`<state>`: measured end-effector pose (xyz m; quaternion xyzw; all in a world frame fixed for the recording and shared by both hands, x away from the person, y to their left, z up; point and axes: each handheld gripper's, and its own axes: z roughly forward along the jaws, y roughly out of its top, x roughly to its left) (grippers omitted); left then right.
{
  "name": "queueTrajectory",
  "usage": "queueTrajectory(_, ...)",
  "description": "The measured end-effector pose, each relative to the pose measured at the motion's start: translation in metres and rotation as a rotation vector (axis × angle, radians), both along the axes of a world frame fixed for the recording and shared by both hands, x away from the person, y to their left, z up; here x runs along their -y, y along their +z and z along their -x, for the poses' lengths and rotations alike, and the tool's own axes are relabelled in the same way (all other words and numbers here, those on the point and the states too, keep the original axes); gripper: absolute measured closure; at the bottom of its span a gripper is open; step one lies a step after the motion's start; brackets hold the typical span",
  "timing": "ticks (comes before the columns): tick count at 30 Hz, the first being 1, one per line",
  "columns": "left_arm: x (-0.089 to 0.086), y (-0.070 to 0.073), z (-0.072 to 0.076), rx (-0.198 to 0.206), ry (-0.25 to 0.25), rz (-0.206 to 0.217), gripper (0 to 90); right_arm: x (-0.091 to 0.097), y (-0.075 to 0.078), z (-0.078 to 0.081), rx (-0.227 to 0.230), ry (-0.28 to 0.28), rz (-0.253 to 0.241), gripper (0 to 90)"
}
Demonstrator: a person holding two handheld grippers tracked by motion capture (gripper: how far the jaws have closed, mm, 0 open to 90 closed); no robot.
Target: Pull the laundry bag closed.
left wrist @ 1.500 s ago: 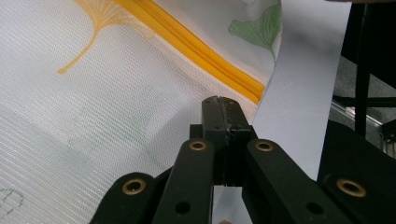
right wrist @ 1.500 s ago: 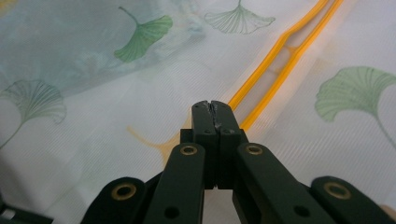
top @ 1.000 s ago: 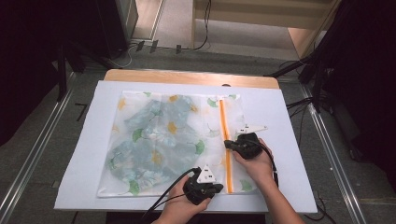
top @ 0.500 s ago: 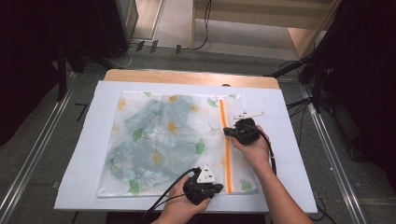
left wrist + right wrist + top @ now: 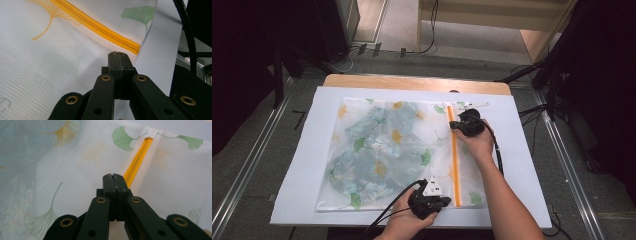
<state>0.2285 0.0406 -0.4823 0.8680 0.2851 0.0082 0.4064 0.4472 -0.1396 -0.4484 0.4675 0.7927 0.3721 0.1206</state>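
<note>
A white mesh bag (image 5: 387, 150) printed with green and yellow leaves lies flat on a white sheet (image 5: 522, 165), with folded cloth inside it. Its orange zipper (image 5: 455, 165) runs along the right side. My left gripper (image 5: 445, 201) sits at the bag's near end, left of the zipper, and its jaws (image 5: 120, 53) are shut on a pinch of mesh just short of the zipper's end (image 5: 135, 48). My right gripper (image 5: 453, 126) is near the zipper's far end, shut right on the zipper line (image 5: 113, 175); the pull is hidden under its tips. Ahead, the zipper (image 5: 140, 152) runs to a white end tab (image 5: 152, 131).
The sheet covers a wooden table (image 5: 412, 82) with bare margins right of the bag and along the near edge. Cables (image 5: 497, 150) trail from both grippers toward the person. Metal rails (image 5: 562, 150) and dark stands flank the table.
My right gripper has slid along the zipper away from the person, from about the middle to near the far end. The left gripper has stayed put.
</note>
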Motion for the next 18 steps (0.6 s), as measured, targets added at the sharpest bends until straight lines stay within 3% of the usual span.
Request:
queueTrajectory(8, 0.000, 0.000, 0.000, -0.006, -0.001, 0.003, 90.0, -0.003, -0.002, -0.037, -0.037, -0.085, -0.040, 90.0)
queueTrajectory(18, -0.001, 0.000, 0.000, -0.007, -0.004, 0.004, 90.0, -0.012, -0.008, -0.072, -0.077, -0.144, -0.040, 90.0)
